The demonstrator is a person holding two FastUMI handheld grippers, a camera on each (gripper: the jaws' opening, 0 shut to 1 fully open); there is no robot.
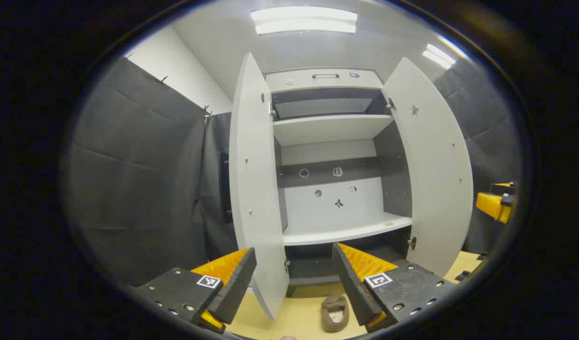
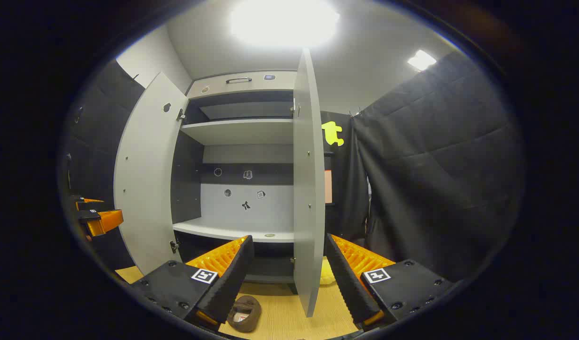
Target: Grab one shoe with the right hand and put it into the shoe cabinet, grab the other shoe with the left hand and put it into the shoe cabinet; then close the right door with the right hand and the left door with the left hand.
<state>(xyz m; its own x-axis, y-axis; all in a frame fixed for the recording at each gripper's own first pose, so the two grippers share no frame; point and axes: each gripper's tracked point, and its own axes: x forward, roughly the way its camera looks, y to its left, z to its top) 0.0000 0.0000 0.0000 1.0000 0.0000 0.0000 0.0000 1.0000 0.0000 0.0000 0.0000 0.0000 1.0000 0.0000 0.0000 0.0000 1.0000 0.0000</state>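
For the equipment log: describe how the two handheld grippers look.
Both match. The left gripper and right gripper each have two wedge-shaped fingers with ribbed inner faces, on black blocks with screw holes. Each block carries a small square black-and-white marker.

- Brown shoe [image 1: 335,312] on the floor in left gripper view: toe end partly hidden behind a finger of the left hand-held gripper [image 1: 294,278].
- Same shoe [image 2: 245,313] in right gripper view: one side covered by a finger of the right hand-held gripper [image 2: 289,278], lower edge cut by the rim.
- Second shoe: cannot tell where it is; a yellow thing [image 2: 326,274] behind the right door [image 2: 308,189] is mostly hidden and cannot be identified.
- Cabinet bottom compartment [image 1: 313,262]: dark, contents cannot be told.
- Small marks on the cabinet back panel [image 1: 327,189]: too small to tell.
- Other gripper [image 1: 497,203] at the right edge: cut off, jaws not readable.
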